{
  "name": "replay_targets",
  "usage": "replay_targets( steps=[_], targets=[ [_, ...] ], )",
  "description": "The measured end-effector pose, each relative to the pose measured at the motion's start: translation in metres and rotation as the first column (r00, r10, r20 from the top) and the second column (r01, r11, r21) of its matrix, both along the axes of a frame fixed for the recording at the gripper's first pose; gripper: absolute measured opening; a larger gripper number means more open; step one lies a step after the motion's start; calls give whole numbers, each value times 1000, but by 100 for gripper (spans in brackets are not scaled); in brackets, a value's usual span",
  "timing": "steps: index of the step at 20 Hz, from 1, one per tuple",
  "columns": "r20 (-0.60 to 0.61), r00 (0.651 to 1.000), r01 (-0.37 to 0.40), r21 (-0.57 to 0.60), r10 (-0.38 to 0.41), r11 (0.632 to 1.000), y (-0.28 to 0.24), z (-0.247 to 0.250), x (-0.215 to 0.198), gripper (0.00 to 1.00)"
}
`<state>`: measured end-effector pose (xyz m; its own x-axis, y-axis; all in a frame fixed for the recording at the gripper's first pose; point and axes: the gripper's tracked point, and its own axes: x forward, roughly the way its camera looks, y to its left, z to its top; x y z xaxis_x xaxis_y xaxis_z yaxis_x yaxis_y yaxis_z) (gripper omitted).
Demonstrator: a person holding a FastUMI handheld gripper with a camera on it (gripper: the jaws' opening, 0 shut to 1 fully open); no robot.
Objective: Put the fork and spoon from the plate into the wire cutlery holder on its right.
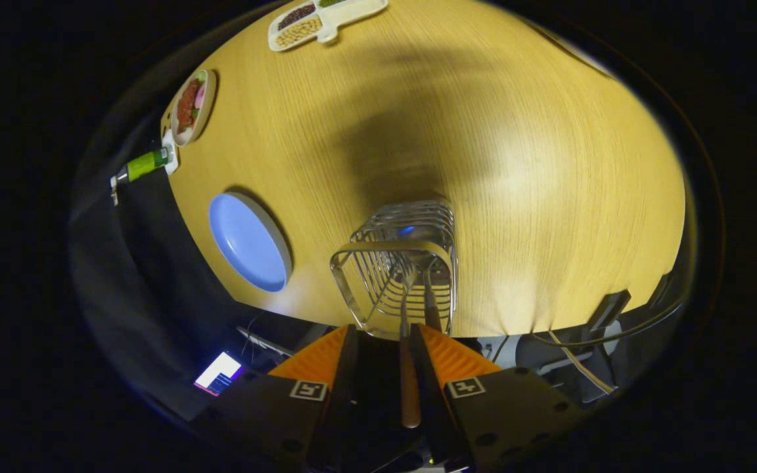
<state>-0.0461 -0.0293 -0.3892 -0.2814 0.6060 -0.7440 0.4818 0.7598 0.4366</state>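
Above the wire cutlery holder (397,266) on the worktop (516,164), gripper (385,341) closed narrow on a wooden-handled utensil (409,387), its metal end inside the holder; blue plate (249,242) empty, left of it.

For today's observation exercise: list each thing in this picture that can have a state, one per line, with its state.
Claw: shut on a utensil handle.
Utensil: held between the fingers, head down in the holder; fork or spoon, cannot tell.
Second utensil: standing in the holder.
Holder: upright on the table, utensils inside.
Plate: empty, left of the holder.
Table: bare beyond the holder.
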Motion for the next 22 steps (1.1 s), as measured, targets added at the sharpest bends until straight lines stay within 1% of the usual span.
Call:
replay_targets(
  steps=[1,3,4,5,6,7,8,9,11,13,16,17,19,21,22],
  targets=[
    [36,999,10,1,-10,1000,-2,4,2,58],
    [122,992,43,-11,-41,999,-8,10,11,63],
    [183,982,57,-13,-54,998,-9,14,18,65],
    [240,970,55,-29,-46,998,-14,17,22,69],
    [305,952,57,-51,-39,997,-20,21,27,77],
    [367,930,63,-69,-33,996,-23,25,32,81],
    [427,903,86,-89,-40,992,-28,31,36,85],
    [491,870,118,-101,-54,988,-29,37,43,86],
    [622,780,189,-127,-70,974,-35,54,58,91],
    [734,676,260,-152,-67,954,-47,77,70,97],
    [851,523,348,-168,-43,922,-59,122,80,98],
    [884,466,375,-174,-23,910,-64,139,83,99],
    [935,353,425,-200,42,883,-78,170,87,99],
    [965,232,472,-222,123,853,-90,201,93,99],
    [970,168,499,-236,174,834,-96,221,90,99]
  ],
)
